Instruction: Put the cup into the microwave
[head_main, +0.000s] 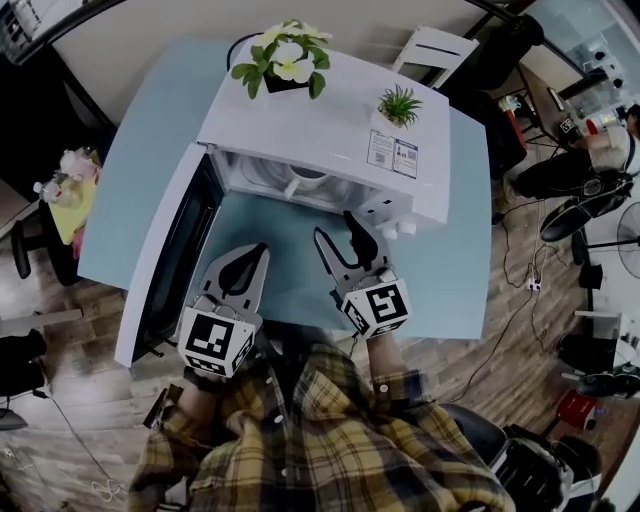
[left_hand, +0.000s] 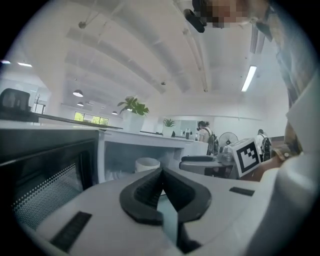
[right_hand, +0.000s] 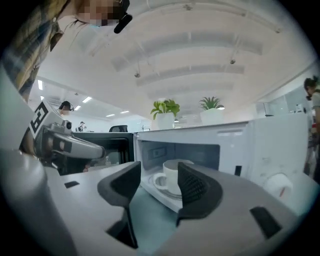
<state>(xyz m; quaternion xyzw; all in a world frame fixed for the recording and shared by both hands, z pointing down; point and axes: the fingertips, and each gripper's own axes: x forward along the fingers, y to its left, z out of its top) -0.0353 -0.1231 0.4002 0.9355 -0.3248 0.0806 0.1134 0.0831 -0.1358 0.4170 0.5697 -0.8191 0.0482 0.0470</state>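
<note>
A white cup (head_main: 305, 182) stands inside the open white microwave (head_main: 330, 140) on the turntable plate. From the right gripper view the cup (right_hand: 172, 175) shows through the gap between the jaws, well beyond them. My right gripper (head_main: 335, 232) is open and empty, just in front of the oven's opening. My left gripper (head_main: 250, 262) is shut on nothing, hovering over the table beside the open door (head_main: 165, 260). The left gripper view shows the cup (left_hand: 147, 164) past its closed tips (left_hand: 161, 172), with the right gripper (left_hand: 200, 162) off to the side.
Two potted plants (head_main: 285, 62) (head_main: 400, 105) sit on top of the microwave. The door swings out left over the light-blue table (head_main: 450, 270). A small yellow table with flowers (head_main: 65, 185) is at the left; cables and chairs lie on the floor at the right.
</note>
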